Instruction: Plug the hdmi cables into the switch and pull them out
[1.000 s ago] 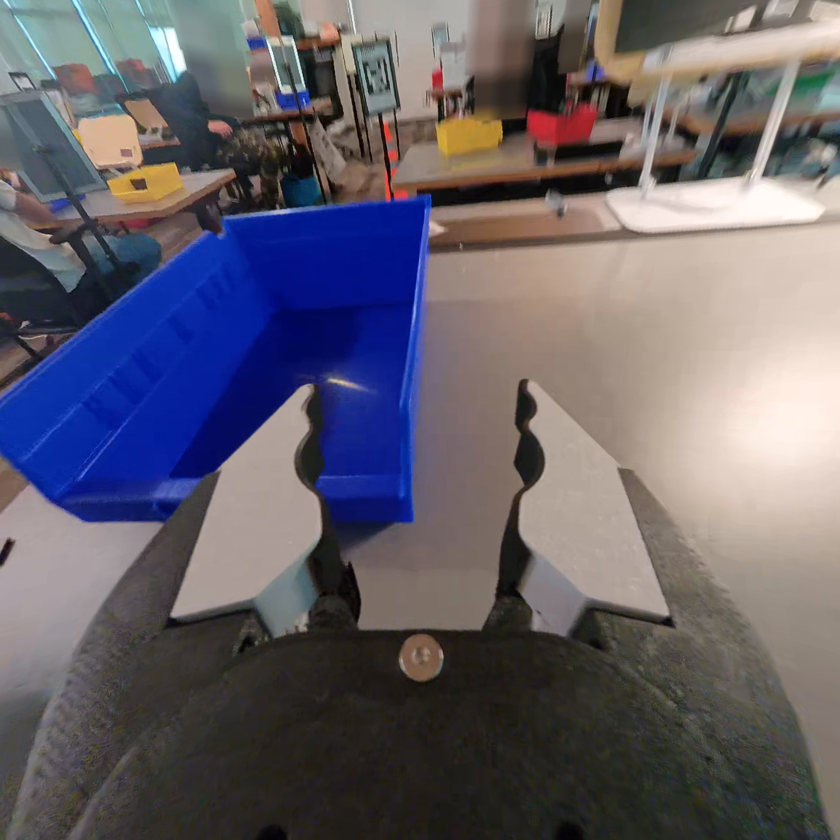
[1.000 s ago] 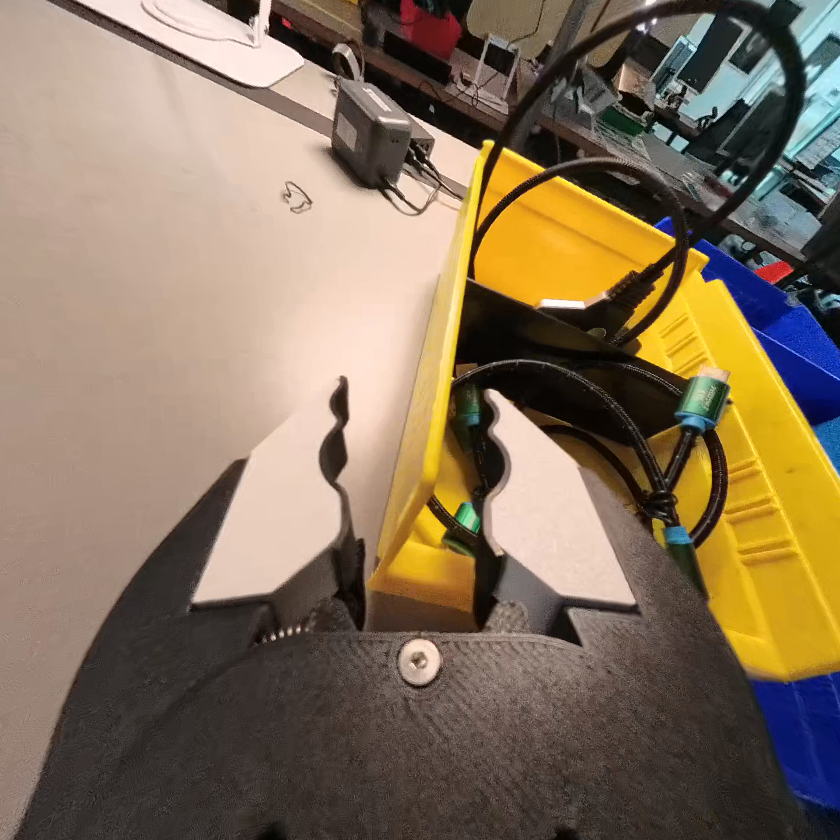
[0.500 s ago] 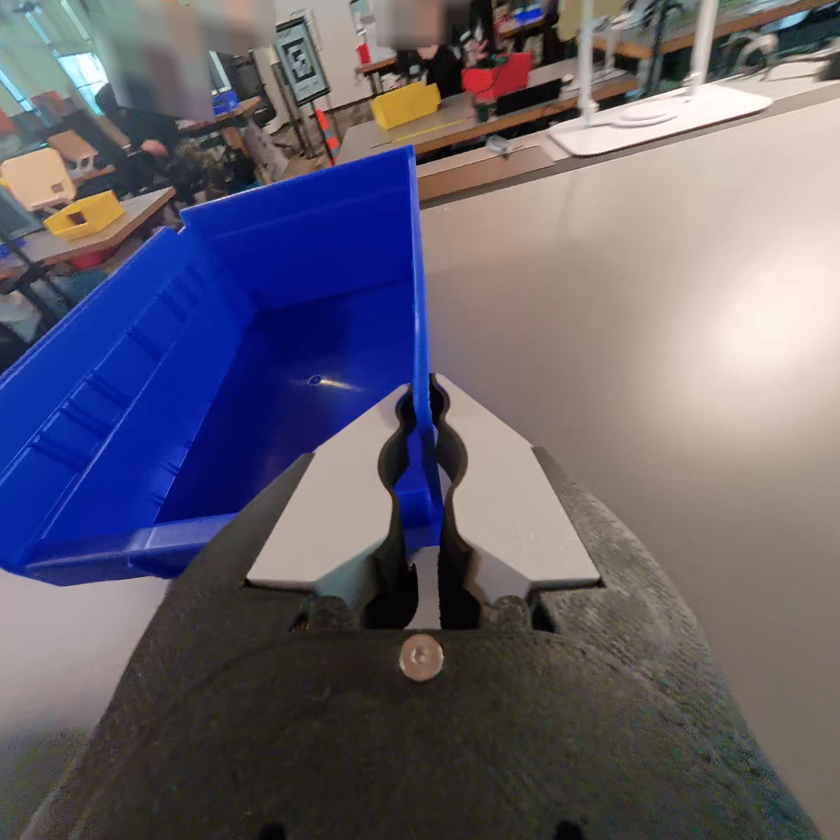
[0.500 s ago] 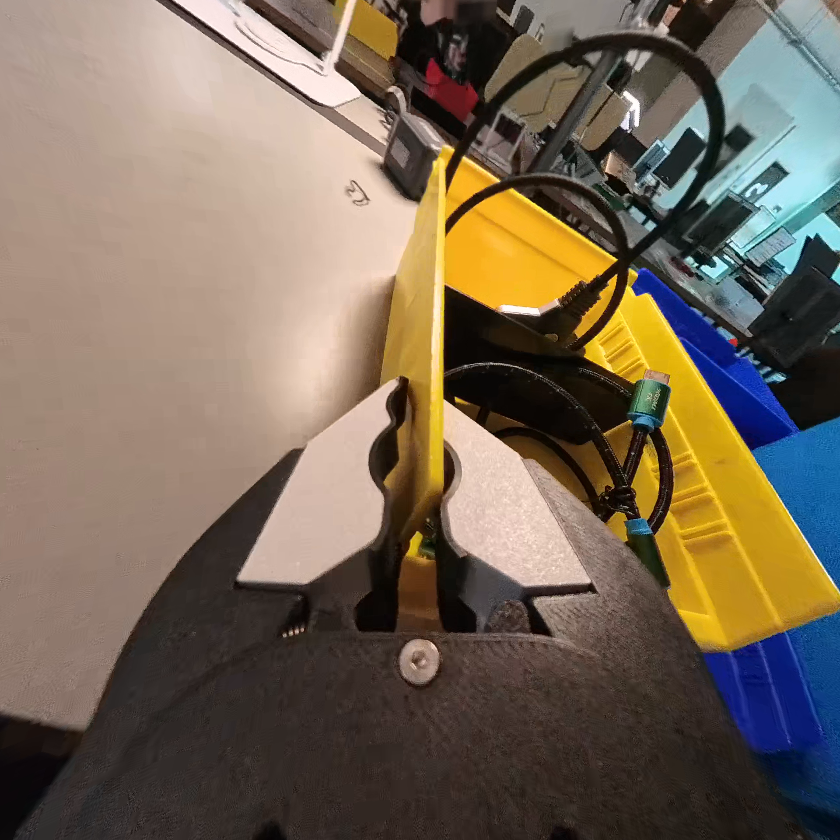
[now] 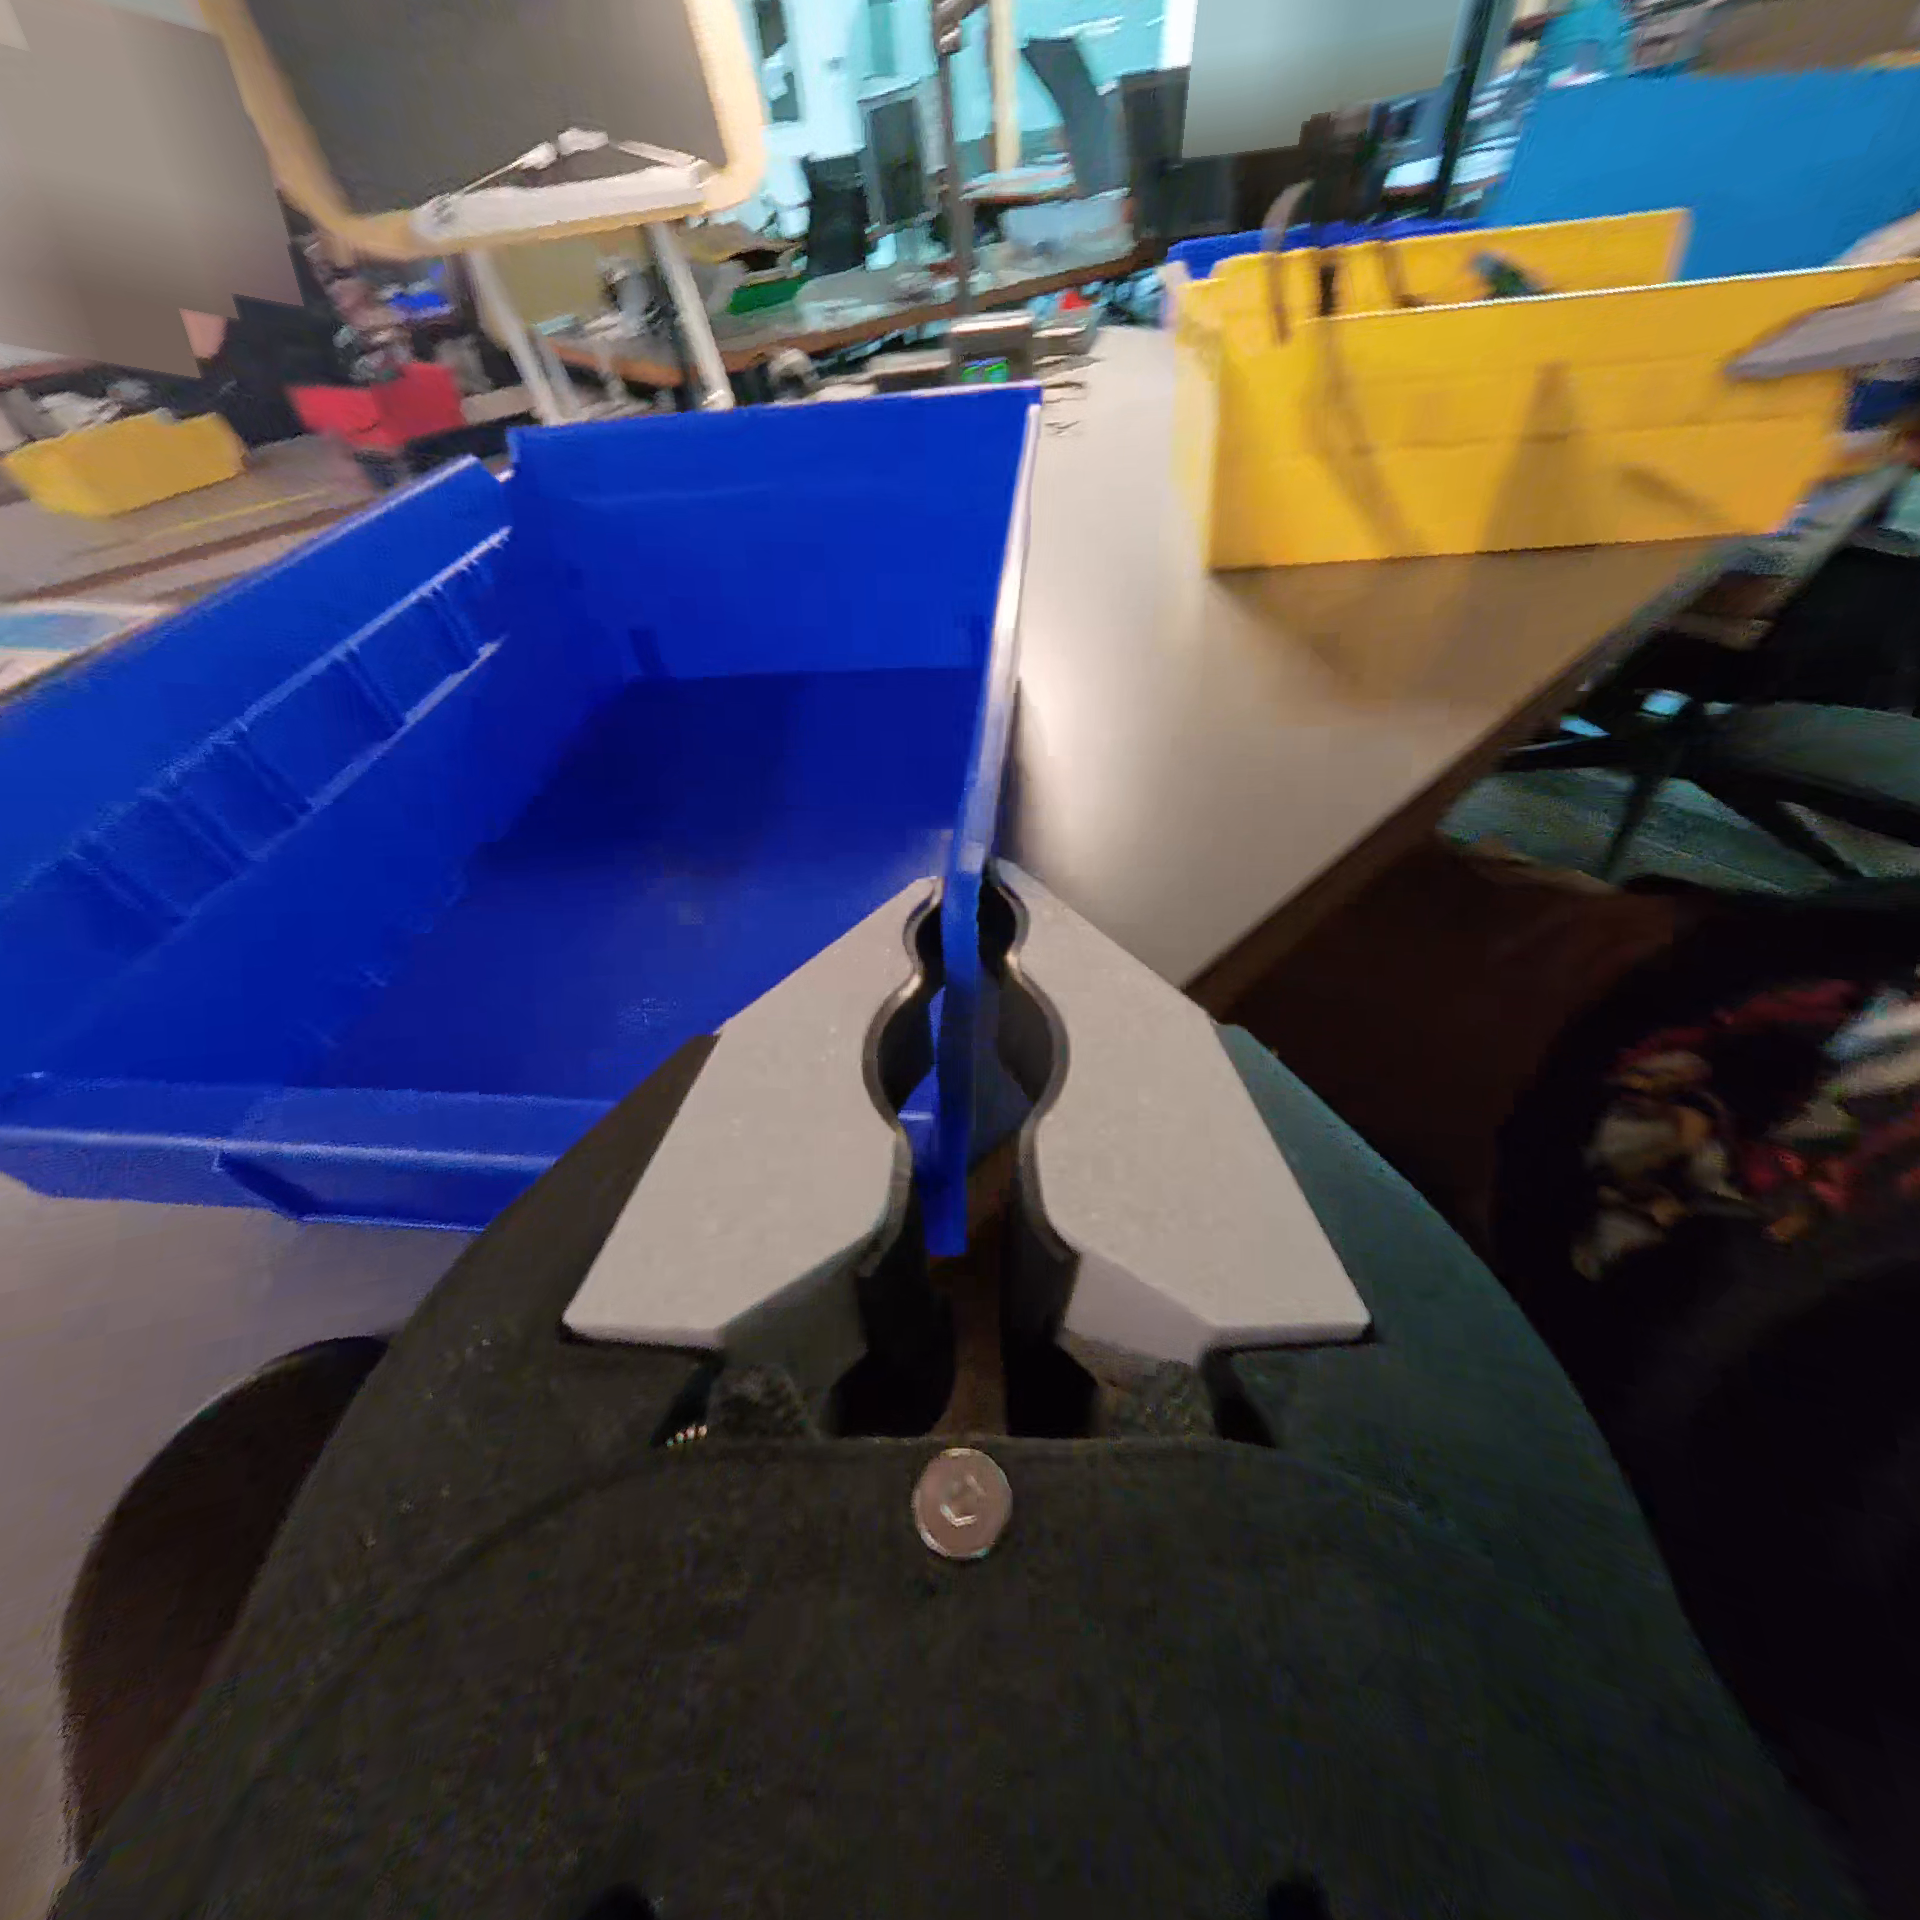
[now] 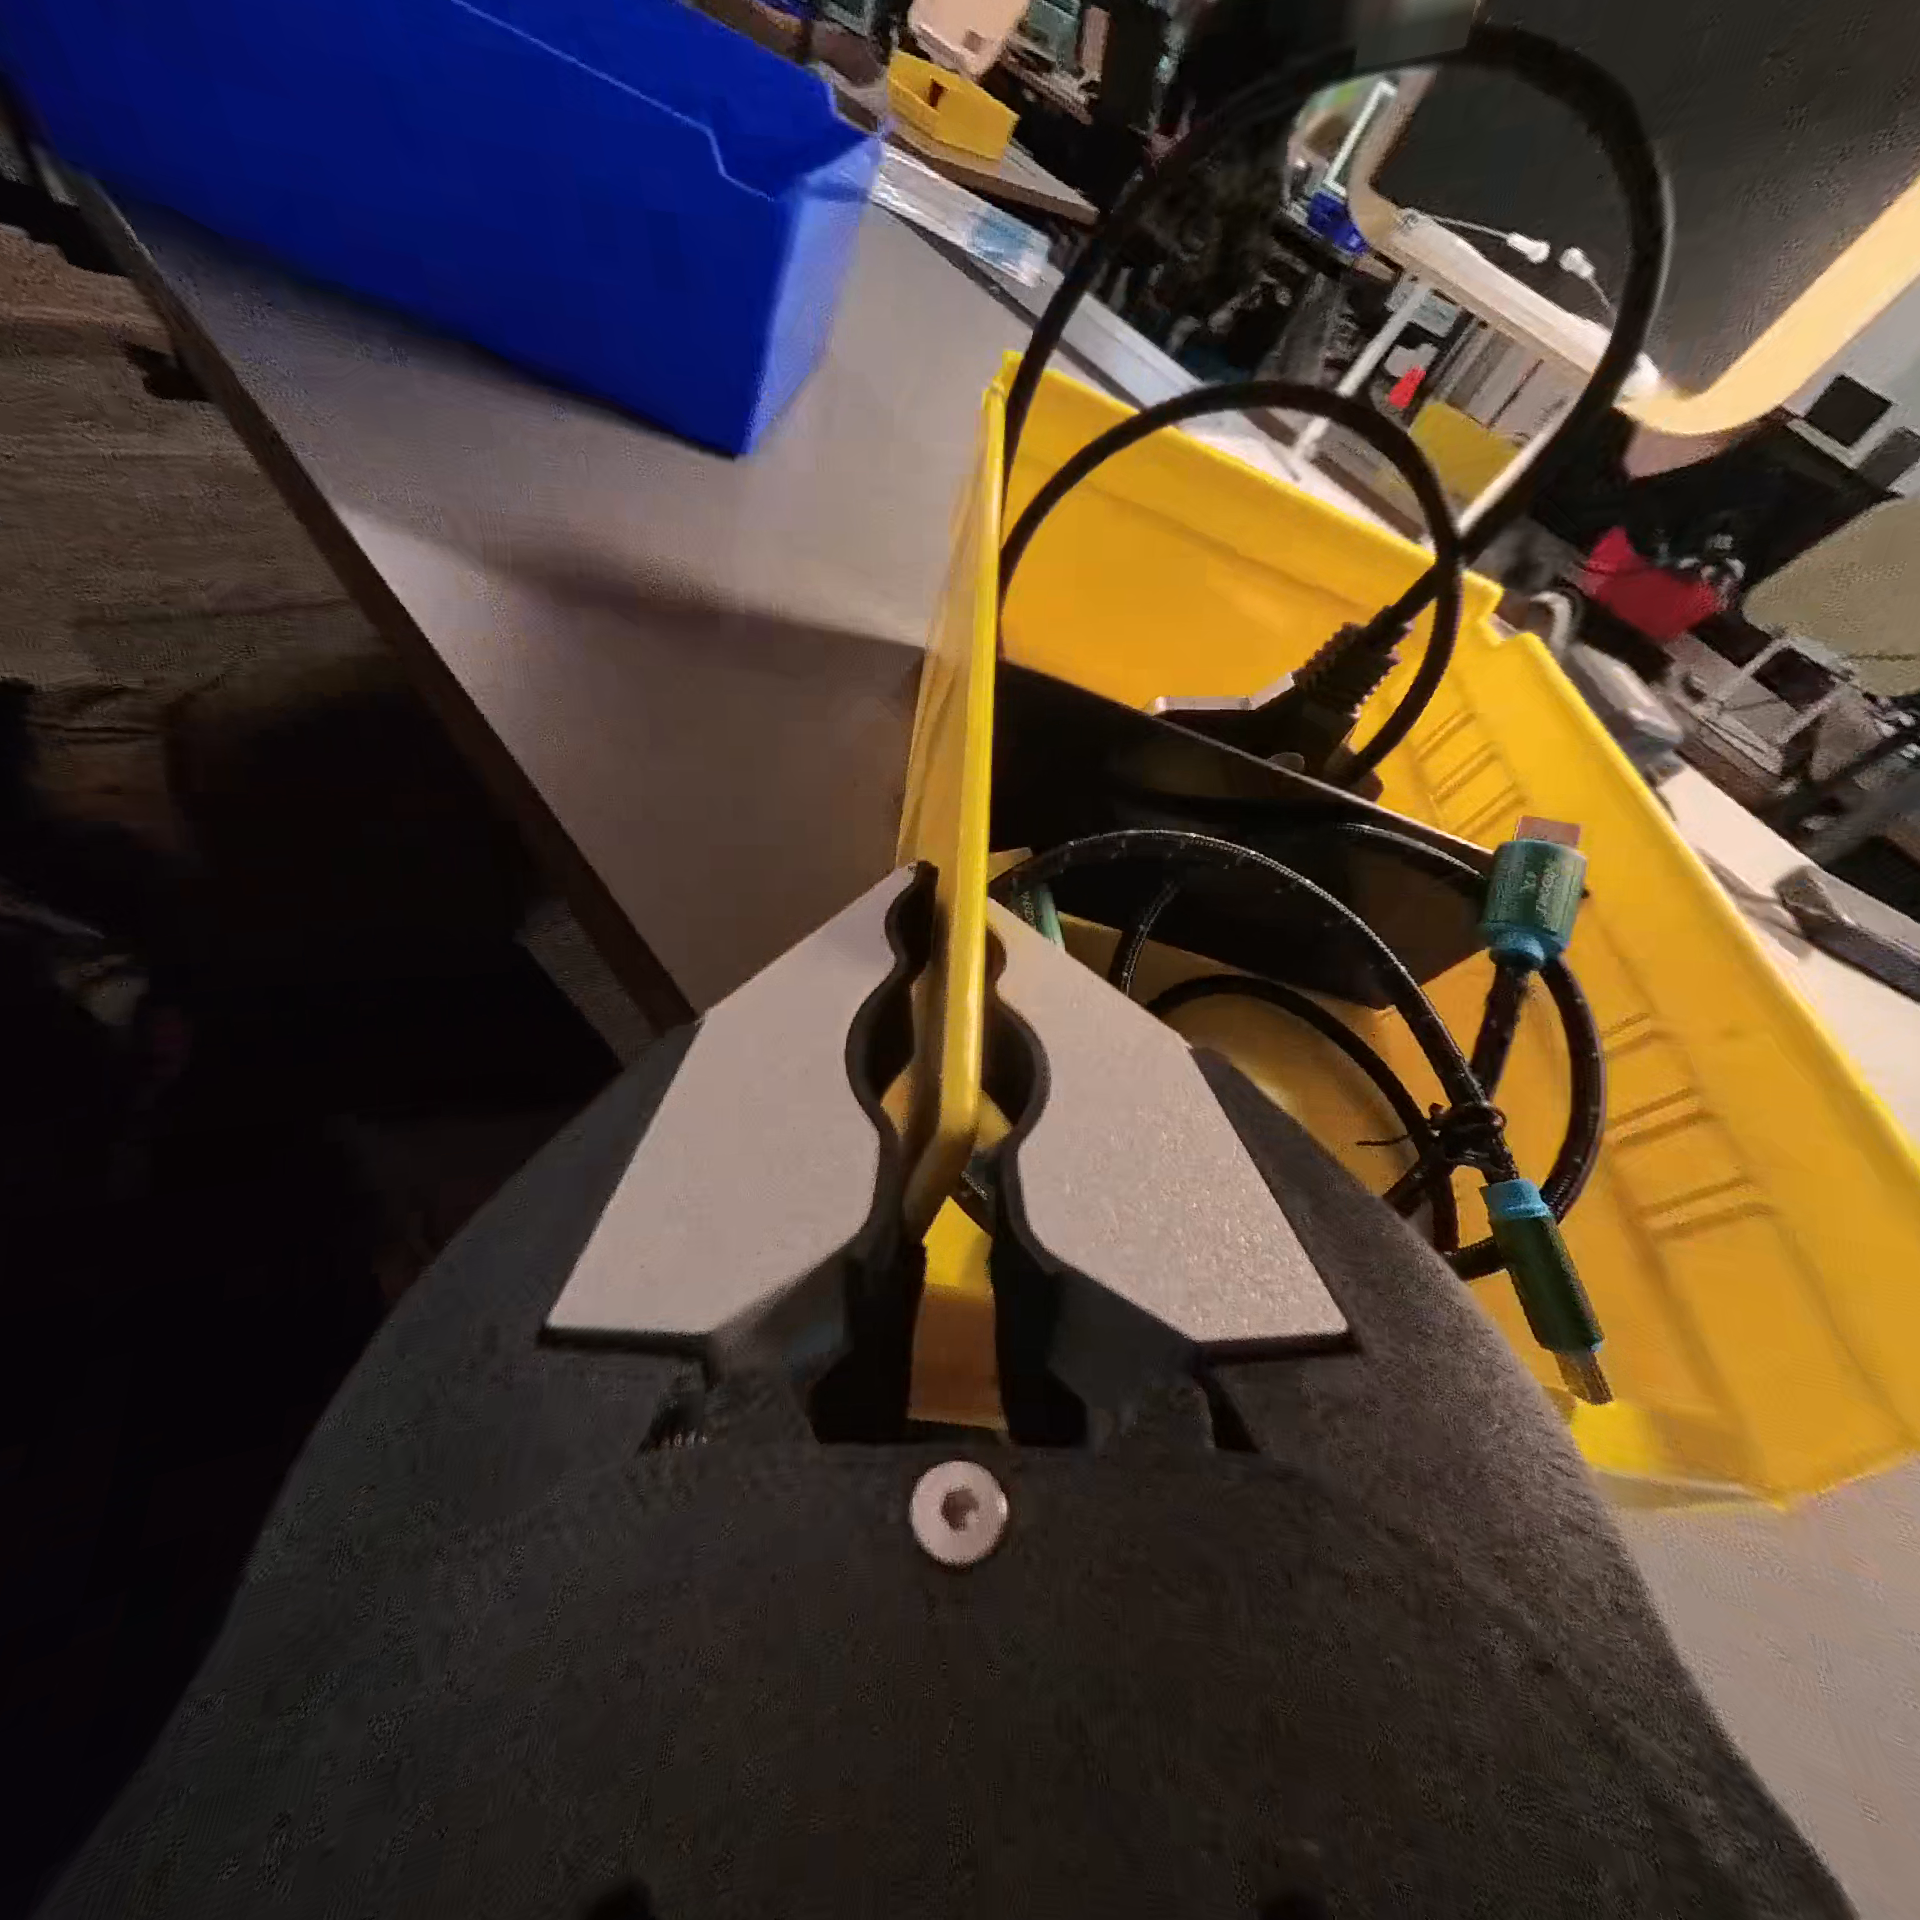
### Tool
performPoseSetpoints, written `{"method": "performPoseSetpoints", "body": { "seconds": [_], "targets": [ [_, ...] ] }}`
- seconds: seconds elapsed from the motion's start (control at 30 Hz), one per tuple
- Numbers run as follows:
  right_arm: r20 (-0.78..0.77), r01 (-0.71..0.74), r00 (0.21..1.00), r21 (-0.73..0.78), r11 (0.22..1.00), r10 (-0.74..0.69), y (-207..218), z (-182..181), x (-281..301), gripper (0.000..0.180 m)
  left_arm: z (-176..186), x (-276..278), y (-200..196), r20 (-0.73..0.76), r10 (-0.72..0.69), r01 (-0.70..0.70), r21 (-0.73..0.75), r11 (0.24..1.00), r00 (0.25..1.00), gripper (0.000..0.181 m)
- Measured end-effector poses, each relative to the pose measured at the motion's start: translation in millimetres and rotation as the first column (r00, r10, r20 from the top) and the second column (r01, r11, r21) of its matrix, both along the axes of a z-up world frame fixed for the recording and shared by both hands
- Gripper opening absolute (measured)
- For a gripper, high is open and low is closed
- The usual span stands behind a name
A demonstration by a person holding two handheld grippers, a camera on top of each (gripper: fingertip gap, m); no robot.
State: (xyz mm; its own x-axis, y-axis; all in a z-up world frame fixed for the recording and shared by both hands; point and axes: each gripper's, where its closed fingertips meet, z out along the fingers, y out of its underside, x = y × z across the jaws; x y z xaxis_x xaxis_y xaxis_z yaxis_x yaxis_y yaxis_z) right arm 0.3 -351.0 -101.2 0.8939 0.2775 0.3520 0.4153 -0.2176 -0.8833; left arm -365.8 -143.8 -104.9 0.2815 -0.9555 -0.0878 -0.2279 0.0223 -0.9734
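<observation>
My left gripper [image 5: 964,883] is shut on the right wall of an empty blue bin [image 5: 582,790] on the grey table. My right gripper [image 6: 951,883] is shut on the left wall of a yellow bin [image 6: 1683,1122]. The yellow bin holds a black HDMI switch [image 6: 1195,790], black braided HDMI cables [image 6: 1548,1039] with green plugs [image 6: 1536,894], and a black cable [image 6: 1538,187] arching up out of it. In the left wrist view the yellow bin [image 5: 1507,436] stands to the right of the blue one. In the right wrist view the blue bin [image 6: 468,197] is at the upper left.
The grey table [image 5: 1195,707] runs between the two bins; its edge [image 5: 1455,790] drops off at the right of the left wrist view. A desk lamp with a pale frame [image 5: 499,114] stands behind the blue bin. Other benches and bins fill the room behind. My hands' fingertips stand some 45 cm from each other.
Both grippers closed from open onto the bin walls a second ago. Since then both views have swung round, and the bins have shifted on the table with the grippers holding them.
</observation>
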Motion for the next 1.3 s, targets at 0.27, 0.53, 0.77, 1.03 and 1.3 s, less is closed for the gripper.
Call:
{"method": "performPoseSetpoints", "body": {
  "seconds": [0.27,0.53,0.77,1.03,1.3],
  "targets": [
    [-0.014,-0.137,0.991,-0.013,0.991,0.136,59.2,-0.7,2.1,0.005,2.5,-17.1,-59.0,0.060,-0.331,0.327,0.071,0.943,0.942,0.004],
    [-0.059,-0.301,0.952,-0.034,0.953,0.299,113.9,-0.6,5.9,0.004,4.0,-17.7,-102.3,0.093,-0.599,0.599,0.033,0.800,0.795,0.003],
    [-0.069,-0.421,0.906,-0.038,0.906,0.418,168.8,-1.1,-25.3,0.006,3.9,26.5,-116.7,0.074,-0.732,0.735,-0.017,0.678,0.677,0.003],
    [-0.227,0.038,0.974,0.133,0.990,-0.007,145.2,44.1,66.7,0.040,26.3,49.7,-101.0,0.159,-0.617,0.624,0.010,0.782,0.771,0.034],
    [-0.440,-0.006,0.898,-0.041,0.999,-0.013,59.4,40.2,-33.6,0.080,94.1,108.1,46.1,0.303,-0.021,0.141,-0.380,0.914,0.953,0.045]
  ]
}}
